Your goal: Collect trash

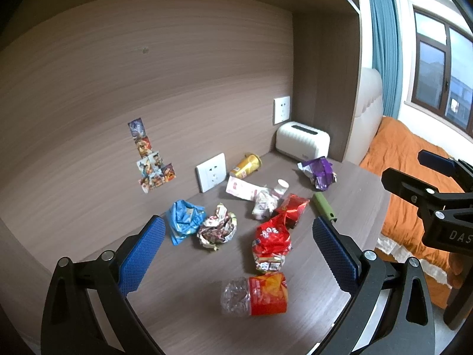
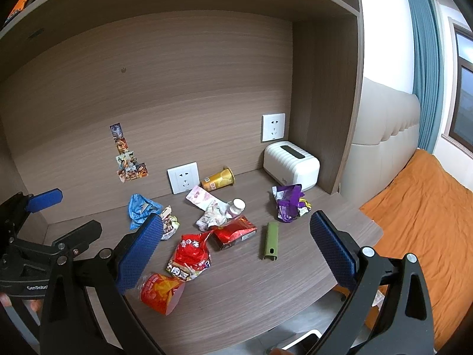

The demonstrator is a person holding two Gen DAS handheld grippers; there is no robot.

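Observation:
Trash lies scattered on the wooden desk (image 1: 183,304). Nearest is a crushed clear bottle with a red label (image 1: 255,295), also in the right wrist view (image 2: 161,292). Behind it lie a red snack bag (image 1: 270,241), a red foil pack (image 1: 292,208), a blue wrapper (image 1: 184,219), a crumpled patterned wrapper (image 1: 217,227), a pink packet (image 1: 241,189), a small white bottle (image 1: 280,188), a yellow can (image 1: 246,165), a purple wrapper (image 1: 319,173) and a green tube (image 1: 323,207). My left gripper (image 1: 236,254) is open above the desk's near part. My right gripper (image 2: 236,251) is open and empty.
A white toaster (image 2: 291,167) stands at the back right corner. Two wall sockets (image 2: 183,177) and stickers (image 2: 127,156) are on the back panel. A shelf runs overhead. A bed with an orange cover (image 2: 419,216) lies right of the desk's edge.

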